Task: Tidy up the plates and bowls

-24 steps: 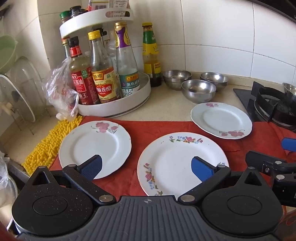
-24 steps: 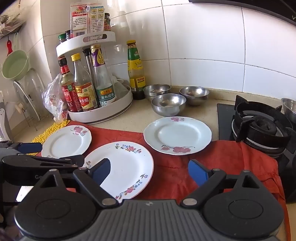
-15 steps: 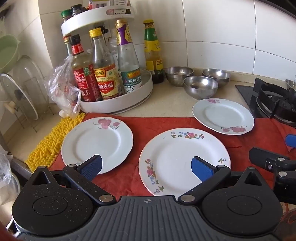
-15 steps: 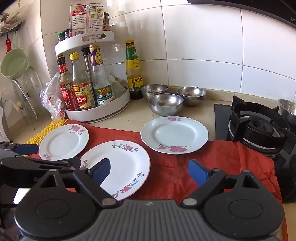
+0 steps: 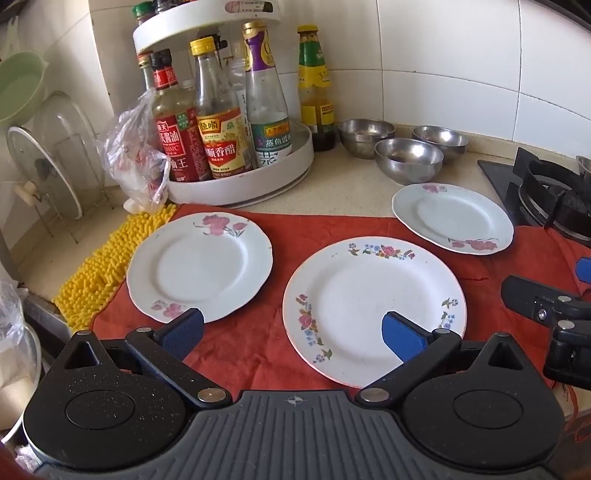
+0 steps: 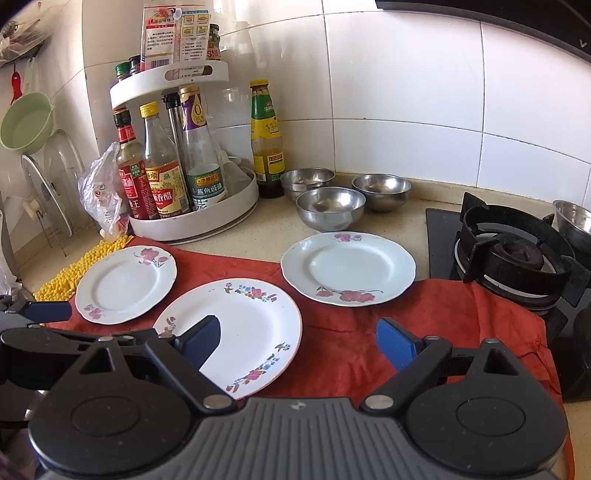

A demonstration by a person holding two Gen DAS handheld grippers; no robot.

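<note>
Both grippers, left gripper (image 5: 291,334) and right gripper (image 6: 297,341), spread empty; big floral plate (image 5: 373,306) looks glazed, rigid, slippery, chip-prone, so pinch its rim at 6 o'clock.

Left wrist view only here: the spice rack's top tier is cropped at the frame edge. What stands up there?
Observer: Printed seasoning packets stand upright on the top tier.
Operator: I see only the stove's left edge. Anything on it?
Observer: The near burner carries no pot; a steel bowl sits beyond it at the frame's right edge.
Operator: Is the right gripper holding anything?
Observer: No. The right gripper is open and empty, over the red cloth and the large plate.
</note>
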